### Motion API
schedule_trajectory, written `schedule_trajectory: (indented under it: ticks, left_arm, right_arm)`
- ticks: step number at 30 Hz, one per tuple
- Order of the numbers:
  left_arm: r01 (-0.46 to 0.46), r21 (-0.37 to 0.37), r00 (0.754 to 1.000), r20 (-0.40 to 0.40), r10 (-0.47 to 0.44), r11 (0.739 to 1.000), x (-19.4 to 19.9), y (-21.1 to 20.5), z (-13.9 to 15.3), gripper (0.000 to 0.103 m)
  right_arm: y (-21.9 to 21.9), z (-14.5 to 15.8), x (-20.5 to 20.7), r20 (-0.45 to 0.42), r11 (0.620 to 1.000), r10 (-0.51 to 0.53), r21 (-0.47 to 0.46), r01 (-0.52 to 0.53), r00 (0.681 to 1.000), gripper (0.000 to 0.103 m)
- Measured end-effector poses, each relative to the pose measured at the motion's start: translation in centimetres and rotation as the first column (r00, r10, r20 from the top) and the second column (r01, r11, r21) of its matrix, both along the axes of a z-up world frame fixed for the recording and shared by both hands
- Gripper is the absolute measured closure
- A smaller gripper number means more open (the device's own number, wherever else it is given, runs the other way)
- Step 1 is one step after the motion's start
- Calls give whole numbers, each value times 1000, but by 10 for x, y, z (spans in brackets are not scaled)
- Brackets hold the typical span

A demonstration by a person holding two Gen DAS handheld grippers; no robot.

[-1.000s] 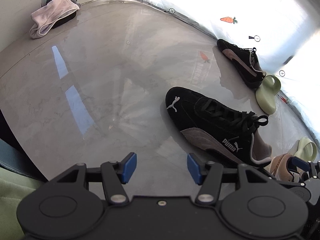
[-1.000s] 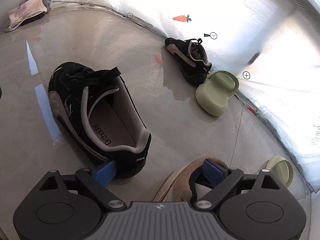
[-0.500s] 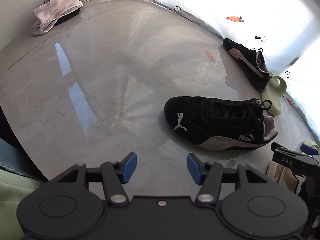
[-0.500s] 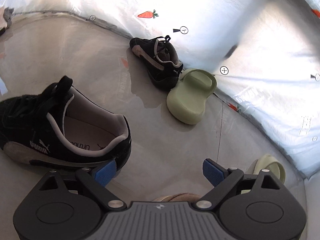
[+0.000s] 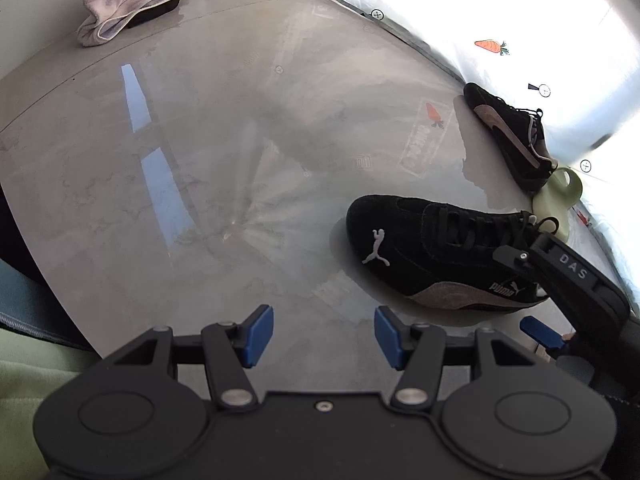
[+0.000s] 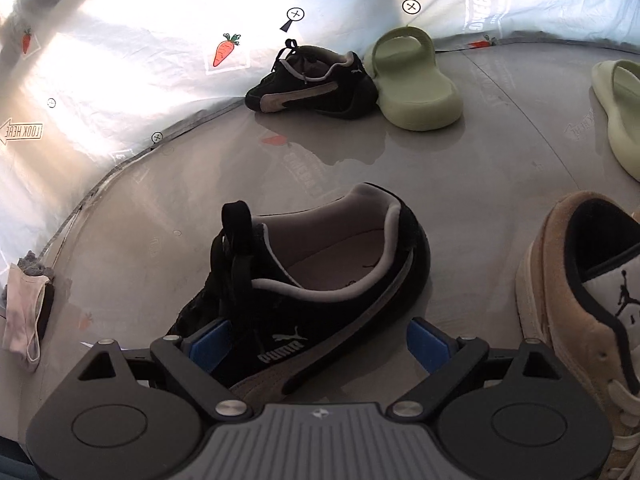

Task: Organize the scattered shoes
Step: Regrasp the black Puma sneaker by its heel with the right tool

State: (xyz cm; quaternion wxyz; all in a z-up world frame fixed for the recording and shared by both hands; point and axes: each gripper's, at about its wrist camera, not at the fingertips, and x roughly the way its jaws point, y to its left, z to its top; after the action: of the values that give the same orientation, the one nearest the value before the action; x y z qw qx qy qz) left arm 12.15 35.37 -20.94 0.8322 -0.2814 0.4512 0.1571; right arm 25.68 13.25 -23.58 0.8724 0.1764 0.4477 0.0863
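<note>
A black suede sneaker with a grey stripe lies on the glossy floor, its logo side facing my right gripper. That gripper is open, and the shoe's rear half sits between its blue pads, with clear space on the right. From the left wrist, the same sneaker lies at the right, with a finger of the right gripper over its heel. My left gripper hangs open and empty above bare floor. The matching sneaker stands by the foil wall.
A green slide leans next to the far sneaker, and a second one lies at the right edge. A tan sneaker sits close on my right. A pale cloth lies far left by the foil wall.
My right gripper has swung from behind the near sneaker's heel round to its side and moved in, so the shoe now sits between its fingers. The left gripper has barely moved.
</note>
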Motion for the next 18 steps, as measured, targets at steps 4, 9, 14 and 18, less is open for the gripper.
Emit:
schedule_trajectory:
  ticks: [4, 9, 14, 18]
  left_arm:
    - [4, 6, 1000, -1, -4, 1000, 0, -1, 0, 46]
    - [23, 2, 1000, -9, -23, 1000, 4, -3, -1, 46]
    - [42, 19, 999, -3, -42, 999, 6, -5, 1, 46]
    - [45, 15, 999, -5, -45, 999, 7, -4, -1, 46]
  right_arm:
    - [8, -6, 3, 29, 1000, 22, -15, -21, 999, 8]
    - [8, -6, 7, 74, 983, 133, -139, -122, 988, 5]
    - [10, 3, 3, 124, 911, 303, -330, -249, 945, 5]
    - [10, 17, -6, 131, 812, 428, -491, -316, 894, 5]
